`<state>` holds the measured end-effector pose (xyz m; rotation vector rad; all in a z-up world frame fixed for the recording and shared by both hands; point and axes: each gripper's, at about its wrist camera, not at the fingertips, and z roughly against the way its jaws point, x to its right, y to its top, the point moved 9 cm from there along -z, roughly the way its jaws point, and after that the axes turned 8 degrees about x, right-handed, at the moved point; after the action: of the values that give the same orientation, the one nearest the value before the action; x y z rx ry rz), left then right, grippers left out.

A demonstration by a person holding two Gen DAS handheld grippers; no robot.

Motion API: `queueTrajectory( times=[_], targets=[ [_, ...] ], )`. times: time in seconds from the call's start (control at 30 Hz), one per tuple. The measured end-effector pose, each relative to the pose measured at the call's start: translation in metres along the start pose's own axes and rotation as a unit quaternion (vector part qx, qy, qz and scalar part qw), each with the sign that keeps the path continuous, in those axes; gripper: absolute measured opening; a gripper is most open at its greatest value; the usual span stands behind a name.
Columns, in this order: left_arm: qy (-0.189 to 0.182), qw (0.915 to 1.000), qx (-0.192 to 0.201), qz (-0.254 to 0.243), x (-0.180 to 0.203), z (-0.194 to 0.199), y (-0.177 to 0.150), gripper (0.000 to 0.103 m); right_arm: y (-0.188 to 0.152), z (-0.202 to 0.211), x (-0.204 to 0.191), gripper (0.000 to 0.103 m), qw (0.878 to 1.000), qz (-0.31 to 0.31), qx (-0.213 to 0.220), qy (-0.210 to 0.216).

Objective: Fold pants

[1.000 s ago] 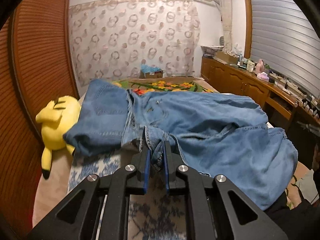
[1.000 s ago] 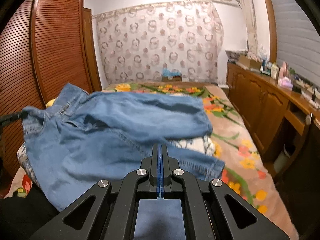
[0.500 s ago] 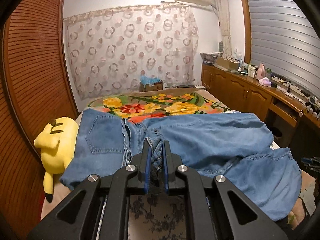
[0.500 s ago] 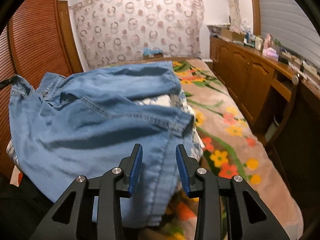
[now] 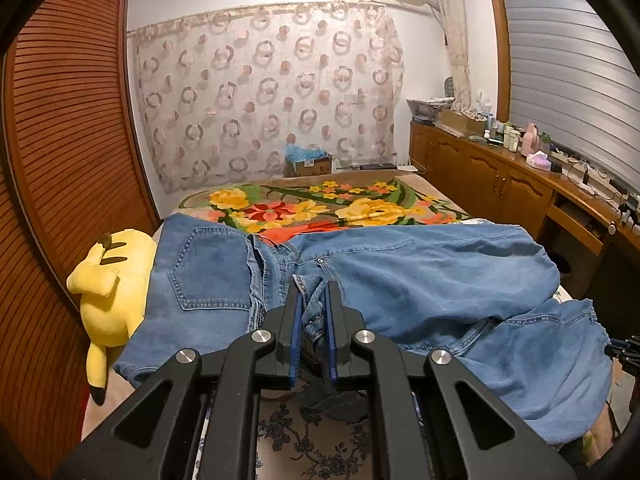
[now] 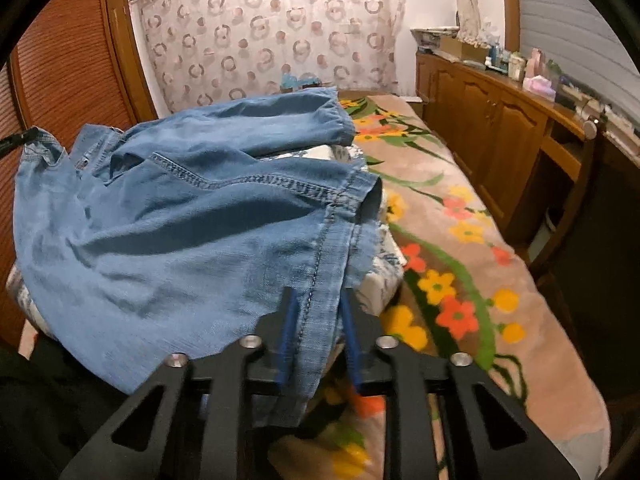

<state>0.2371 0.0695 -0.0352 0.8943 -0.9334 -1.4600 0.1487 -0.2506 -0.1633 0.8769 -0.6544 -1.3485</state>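
The pants [image 5: 420,280], a pair of blue jeans, lie rumpled across the bed [image 5: 320,204] on its flowered blanket, the waist end toward the yellow plush toy [image 5: 108,280] and the legs trailing over the near edge on the other side. The left gripper [image 5: 312,312] has its fingers [image 5: 294,320] clamped on a bunched bit of denim at the waistband by the fly. The right gripper [image 6: 316,320] is at the leg end, its fingers [image 6: 286,332] closing with a seamed hem edge hanging between them; there is a visible gap beside the cloth, so the hold does not look set. The main risk, as I judge it, is lifting or pulling before that right pinch is firm: the thin hem would slide out and the leg would drop off the bed edge. The right fingers may also catch only one layer, so the leg opens up and the fold comes out crooked. The left grip is on a thick wad, which could twist the waistband when tension comes on. The legs lie overlapped and creased, so any fold made without first drawing them straight will trap wrinkles
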Motion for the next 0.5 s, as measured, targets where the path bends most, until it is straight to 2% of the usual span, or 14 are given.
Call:
queueTrajectory(
  times=[0.1,0.17,0.33,0.5],
  targets=[
    [-0.001,1.0,-0.001,-0.002,0.0,0.0,-0.001,0.011,0.007,0.015,-0.011,0.005,0.999,0.031,0.018,-0.005],
    [0.0,1.0,-0.002,-0.005,0.0,-0.001,-0.001,0.011,0.016,0.022,-0.014,0.005,0.999,0.036,0.03,-0.005],
    [0.001,1.0,0.002,0.001,-0.008,-0.01,0.001,0.011,0.062,0.029,-0.021,0.005,0.996,0.056,0.074,-0.003],
    [0.011,0.9998,-0.003,0.015,-0.026,-0.028,0.0,0.011,0.116,0.012,-0.039,0.005,0.991,0.074,0.112,0.012]
  ],
)
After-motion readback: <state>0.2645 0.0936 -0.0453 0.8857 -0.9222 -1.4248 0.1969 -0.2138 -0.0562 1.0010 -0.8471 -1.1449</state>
